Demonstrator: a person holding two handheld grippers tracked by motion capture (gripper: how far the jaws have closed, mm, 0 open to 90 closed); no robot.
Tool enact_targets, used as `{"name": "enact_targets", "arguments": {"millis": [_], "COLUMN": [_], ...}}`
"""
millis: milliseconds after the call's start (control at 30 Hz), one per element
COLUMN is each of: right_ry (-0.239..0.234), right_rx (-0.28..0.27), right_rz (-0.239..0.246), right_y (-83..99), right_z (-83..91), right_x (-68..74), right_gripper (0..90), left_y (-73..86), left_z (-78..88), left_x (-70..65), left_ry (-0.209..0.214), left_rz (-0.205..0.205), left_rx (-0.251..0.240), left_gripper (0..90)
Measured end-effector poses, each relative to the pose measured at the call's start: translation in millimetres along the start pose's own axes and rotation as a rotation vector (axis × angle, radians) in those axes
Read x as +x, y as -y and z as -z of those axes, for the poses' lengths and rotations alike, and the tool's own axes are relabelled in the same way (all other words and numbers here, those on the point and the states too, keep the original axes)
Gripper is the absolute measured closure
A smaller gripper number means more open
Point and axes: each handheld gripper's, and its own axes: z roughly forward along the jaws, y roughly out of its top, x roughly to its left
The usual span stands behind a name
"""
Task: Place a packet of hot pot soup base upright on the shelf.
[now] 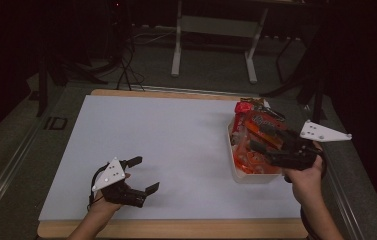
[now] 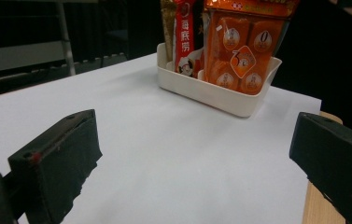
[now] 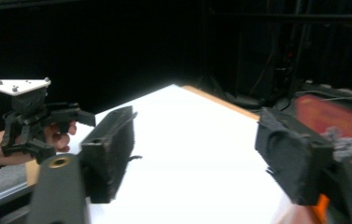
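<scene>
The glossy orange plastic snack pouch (image 1: 257, 140) leans upright in a shallow cream-white plastic rectangular tub (image 1: 238, 172) near the right edge of the white tabletop (image 1: 166, 145), towards the far right corner. In the left gripper view its crinkly front shows printed rounded orange pieces. Beside it in the tub stands a narrow red sachet (image 2: 183, 37) with white lettering.

The right gripper (image 1: 263, 137) hovers over the pouch and tub, its black foam-padded jaws spread wide with nothing between them; whether a jaw touches the pouch cannot be made out.

The left gripper (image 1: 142, 175) sits near the front left corner of the tabletop, its blocky matte black jaws wide apart and holding nothing, above the smooth white sheet. A pale wooden border (image 1: 176, 229) runs along the tabletop's front edge.
</scene>
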Motion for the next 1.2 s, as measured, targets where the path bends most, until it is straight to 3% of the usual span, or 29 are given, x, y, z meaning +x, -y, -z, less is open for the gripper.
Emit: {"name": "enact_targets", "arguments": {"millis": [167, 300, 400, 533, 900, 1200], "right_ry": [-0.051, -0.077, -0.063, -0.101, -0.111, -0.12], "right_rx": [0.022, 0.032, 0.045, 0.062, 0.091, 0.146], "right_rz": [-0.007, -0.024, -0.008, -0.01, -0.04, -0.043], "right_y": [12.3, 23.2, 29.1, 42.6, 65.6, 88.5], "right_z": [-14.2, -21.5, -24.5, -28.8, -34.6, -39.7], "right_x": [7.6, 11.8, 14.2, 17.6, 17.4, 15.6], "right_gripper": [18.5, 17.3, 16.3, 15.1, 15.1, 14.4], "left_y": [0.4, 0.8, 1.0, 1.8, 3.4, 4.5], "left_z": [0.8, 1.1, 1.0, 0.7, 0.8, 0.8], "left_x": [0.0, 0.5, 0.2, -0.4, 0.5, -0.7], "left_ry": [-0.003, -0.003, -0.002, -0.002, -0.001, 0.0], "left_rz": [-0.005, -0.001, -0.004, -0.01, -0.011, -0.016], "left_rx": [0.001, -0.001, 0.002, 0.005, 0.011, 0.012], "left_gripper": [2.3, 2.3, 2.3, 2.3, 2.3, 2.3]}}
